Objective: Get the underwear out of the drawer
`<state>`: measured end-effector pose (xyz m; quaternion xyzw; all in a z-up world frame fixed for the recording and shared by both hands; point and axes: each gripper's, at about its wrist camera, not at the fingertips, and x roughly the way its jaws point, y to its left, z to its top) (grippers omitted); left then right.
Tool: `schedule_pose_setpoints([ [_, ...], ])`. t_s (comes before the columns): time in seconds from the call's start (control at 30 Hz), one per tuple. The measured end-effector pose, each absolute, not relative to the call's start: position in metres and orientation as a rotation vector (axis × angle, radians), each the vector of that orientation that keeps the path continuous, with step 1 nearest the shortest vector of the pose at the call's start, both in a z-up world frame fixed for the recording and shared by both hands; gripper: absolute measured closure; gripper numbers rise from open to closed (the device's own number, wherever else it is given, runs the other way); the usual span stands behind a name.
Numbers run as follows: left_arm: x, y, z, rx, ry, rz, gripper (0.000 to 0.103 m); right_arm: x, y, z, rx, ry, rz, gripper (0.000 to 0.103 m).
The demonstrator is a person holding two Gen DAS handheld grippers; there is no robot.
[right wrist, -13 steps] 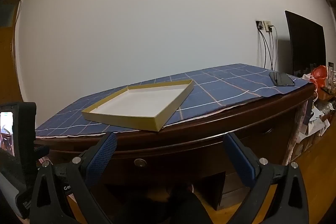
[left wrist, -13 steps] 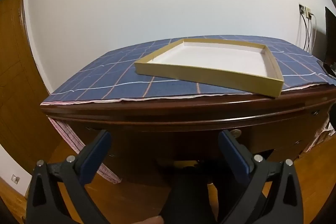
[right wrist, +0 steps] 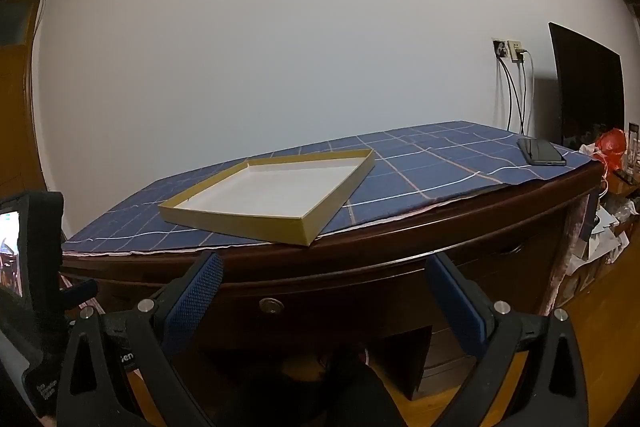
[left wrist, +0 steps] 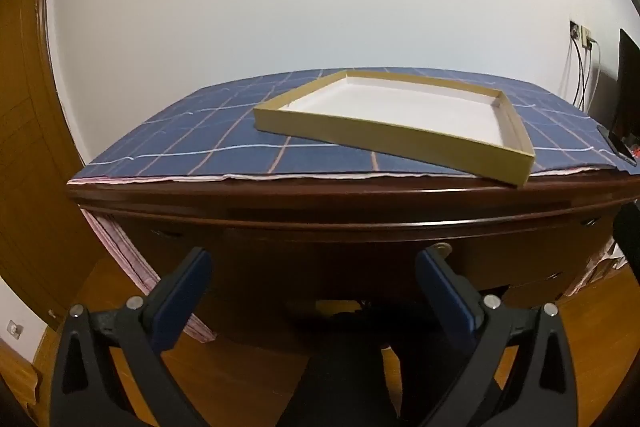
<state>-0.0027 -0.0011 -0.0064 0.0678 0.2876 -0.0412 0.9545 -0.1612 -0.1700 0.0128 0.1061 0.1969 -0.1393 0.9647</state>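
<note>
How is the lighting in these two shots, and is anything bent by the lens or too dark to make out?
Left wrist view: the wall is evenly lit, the desk edge bows from fisheye, and the drawer front behind the open left tongs sits in deep shadow. Right wrist view: same bowing and black corner vignette; the tray is clear, while the area under the desk is murky.

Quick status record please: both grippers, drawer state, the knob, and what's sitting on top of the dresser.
left gripper: open, holding nothing
right gripper: open, holding nothing
drawer: closed, front facing the grippers
knob: round metal, untouched, between the right gripper's fingers in view
underwear: not visible
dresser top: blue checked cloth with shallow empty box tray
phone: lying flat at the cloth's right end
</note>
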Motion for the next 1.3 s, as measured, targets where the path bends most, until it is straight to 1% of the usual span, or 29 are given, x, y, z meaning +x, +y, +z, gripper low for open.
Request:
schedule_pose_setpoints([
  [1.3, -0.0042, 0.0012, -0.0085, 0.142, 0.595, -0.104, 0.001, -0.1604, -0.1736, 0.0082, 0.228, 0.415, -0.291, 0.001],
])
